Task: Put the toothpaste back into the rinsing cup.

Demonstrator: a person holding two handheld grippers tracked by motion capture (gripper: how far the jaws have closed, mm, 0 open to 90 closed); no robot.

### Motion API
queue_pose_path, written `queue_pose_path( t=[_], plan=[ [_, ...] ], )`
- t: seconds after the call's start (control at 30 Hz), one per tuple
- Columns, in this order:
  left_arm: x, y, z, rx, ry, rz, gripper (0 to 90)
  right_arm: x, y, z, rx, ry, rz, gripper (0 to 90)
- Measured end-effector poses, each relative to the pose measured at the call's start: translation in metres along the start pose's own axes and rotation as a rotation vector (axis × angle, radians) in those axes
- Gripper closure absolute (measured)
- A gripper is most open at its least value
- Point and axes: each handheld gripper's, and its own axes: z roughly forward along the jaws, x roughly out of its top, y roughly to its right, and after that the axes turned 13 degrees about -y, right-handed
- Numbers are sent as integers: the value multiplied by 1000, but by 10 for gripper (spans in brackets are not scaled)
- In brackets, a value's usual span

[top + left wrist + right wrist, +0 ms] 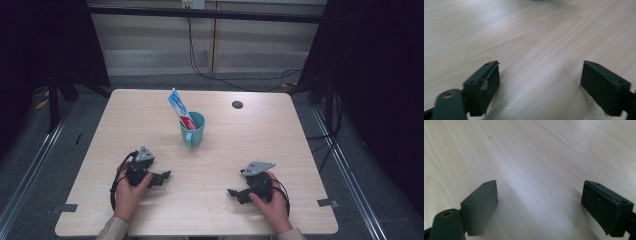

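Observation:
A teal mug (194, 129) stands upright near the middle of the wooden table (125, 130), its handle toward the front. A blue, white and red toothpaste tube (178, 107) leans out of it to the back left. My left gripper (166, 175) rests low on the table at the front left, held in a hand, jaws pointing right. In the left gripper view its jaws (540, 75) stand wide apart over bare wood. My right gripper (232, 192) lies at the front right, jaws pointing left. In the right gripper view it (540, 195) is open, with nothing between its jaws.
A small dark round hole (237, 104) sits in the tabletop at the back right. Black cables (240, 82) hang and trail on the floor behind the table. Dark curtains and stand legs flank both sides.

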Motion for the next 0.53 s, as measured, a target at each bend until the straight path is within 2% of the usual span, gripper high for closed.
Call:
queue_pose_path(
  t=[0.1,0.23,0.53],
  plan=[
    [1,2,2,-20,-18,13,19,0,0,0,0,0,0,132],
    [2,1,2,-18,-26,25,8,0,0,0,1,0,-1,132],
    [2,1,2,-17,-28,21,0,0,0,0,1,1,0,132]
  ],
)
